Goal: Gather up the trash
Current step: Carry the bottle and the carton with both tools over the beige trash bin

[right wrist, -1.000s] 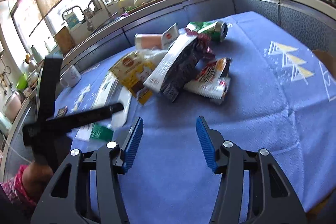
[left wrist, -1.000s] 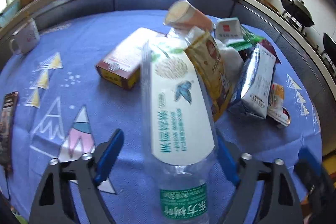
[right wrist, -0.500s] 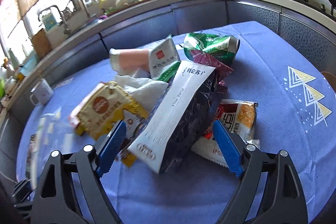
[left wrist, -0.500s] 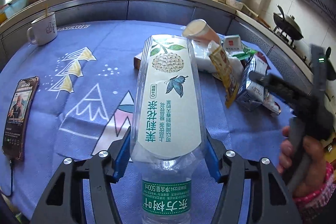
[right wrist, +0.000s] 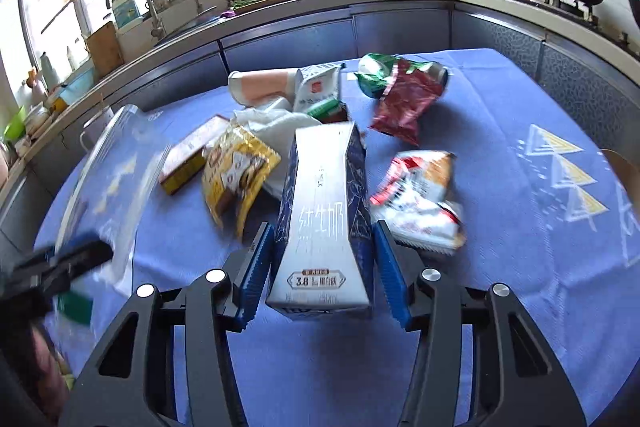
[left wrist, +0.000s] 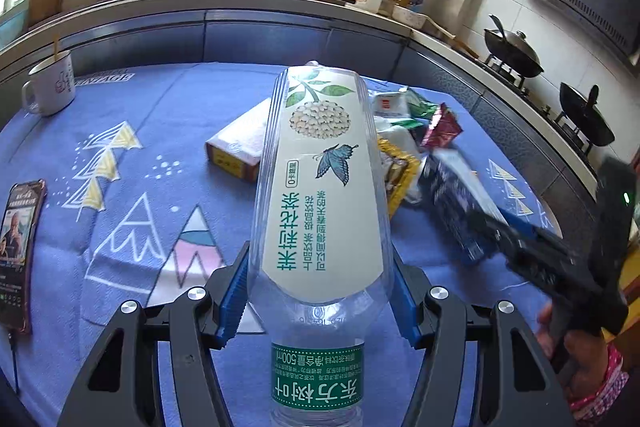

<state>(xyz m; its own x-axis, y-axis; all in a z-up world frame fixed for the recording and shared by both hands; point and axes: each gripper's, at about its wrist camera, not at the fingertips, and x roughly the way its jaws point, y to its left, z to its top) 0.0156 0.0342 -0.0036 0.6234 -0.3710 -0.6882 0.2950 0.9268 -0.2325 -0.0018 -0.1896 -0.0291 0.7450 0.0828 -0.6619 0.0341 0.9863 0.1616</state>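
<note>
Worktop (left wrist: 168, 115): blue cloth, litter heaped toward its far right corner. Bottle (left wrist: 320, 179): clear, empty, pinched in left gripper (left wrist: 320, 303) jaws, lifted. Milk carton (right wrist: 324, 227): right gripper (right wrist: 320, 271) jaws have just closed onto its sides. Step: pickup; next, probably carry both to a bin, unseen here.

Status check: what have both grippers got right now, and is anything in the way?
Left gripper shut on clear tea bottle. Right gripper jaws just closing, blue milk carton between them. Wrappers piled beyond on the tablecloth; nothing blocking.
</note>
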